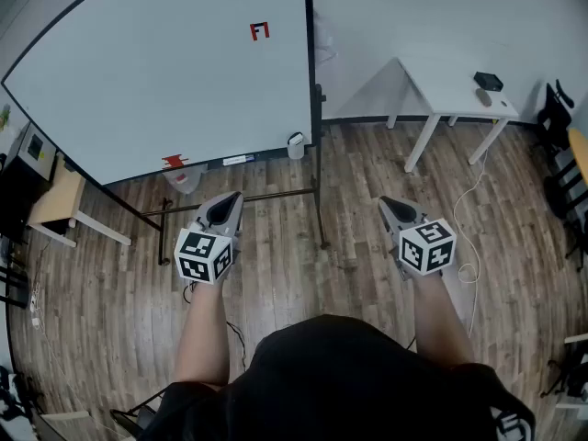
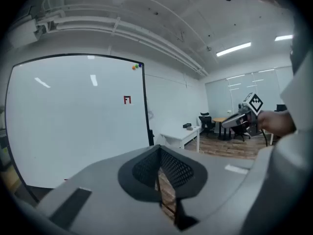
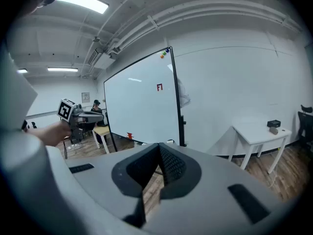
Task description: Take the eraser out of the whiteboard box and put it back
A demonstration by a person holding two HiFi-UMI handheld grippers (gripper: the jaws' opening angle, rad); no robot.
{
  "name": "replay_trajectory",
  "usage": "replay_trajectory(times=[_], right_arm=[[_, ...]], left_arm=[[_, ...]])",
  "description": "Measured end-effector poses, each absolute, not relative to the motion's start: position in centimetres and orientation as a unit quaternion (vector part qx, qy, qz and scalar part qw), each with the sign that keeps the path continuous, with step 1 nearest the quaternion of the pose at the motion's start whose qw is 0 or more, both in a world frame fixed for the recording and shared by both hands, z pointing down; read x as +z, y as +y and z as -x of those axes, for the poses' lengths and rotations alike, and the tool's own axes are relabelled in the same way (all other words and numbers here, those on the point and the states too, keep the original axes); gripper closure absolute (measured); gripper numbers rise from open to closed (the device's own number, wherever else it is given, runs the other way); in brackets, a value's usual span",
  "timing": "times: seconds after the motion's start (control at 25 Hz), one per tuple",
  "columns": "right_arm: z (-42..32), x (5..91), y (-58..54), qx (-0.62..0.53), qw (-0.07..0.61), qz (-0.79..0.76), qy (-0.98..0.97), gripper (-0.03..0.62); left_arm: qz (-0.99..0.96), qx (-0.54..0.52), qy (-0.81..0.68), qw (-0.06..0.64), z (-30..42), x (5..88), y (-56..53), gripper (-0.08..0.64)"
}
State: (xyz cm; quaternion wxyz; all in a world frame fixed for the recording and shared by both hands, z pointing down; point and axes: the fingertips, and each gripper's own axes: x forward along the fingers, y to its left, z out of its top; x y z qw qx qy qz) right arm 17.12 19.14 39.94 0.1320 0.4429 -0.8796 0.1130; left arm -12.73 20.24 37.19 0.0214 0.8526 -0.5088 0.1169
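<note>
Eraser retrieval at its outset: neither gripper carries anything. The left gripper [image 1: 225,206] has its jaws brought together at the tips with nothing between them, and only floor shows through the slit behind the pads. The right gripper [image 1: 397,209] shows the same closed, empty stance in its own view. Both are level with each other over the wooden floor [image 1: 276,265], tilted slightly downward and aimed toward the whiteboard [image 1: 156,72], which stands ahead of them and well apart. Along the board's lower ledge, ahead of the left gripper, a red item [image 1: 175,162] sits above a translucent container [image 1: 185,178]. Ahead and between the two grippers, at the board's lower corner, hangs a small white container [image 1: 295,145]. Which of these is the whiteboard box cannot be told, and the eraser itself is too small to pick out; it is judged to lie in its box at the board. Beyond the right gripper stands a white table [image 1: 441,90] bearing a dark object [image 1: 488,82]. Judged progress: nothing done; approach, removal and return all remain.
</note>
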Motion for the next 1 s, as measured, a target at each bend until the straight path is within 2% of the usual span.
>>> replay_trajectory(times=[0.4, 1.0], right_arm=[[-18.2, 42.0, 17.0, 0.134, 0.145, -0.424, -0.884, 0.598], [-15.0, 43.8, 12.6, 0.147, 0.161, -0.404, -0.889, 0.598]], left_arm=[[-0.846, 0.119, -0.519, 0.036, 11.2, 38.7, 18.7, 0.548], [-0.842, 0.124, -0.522, 0.056, 12.2, 40.9, 14.6, 0.548]])
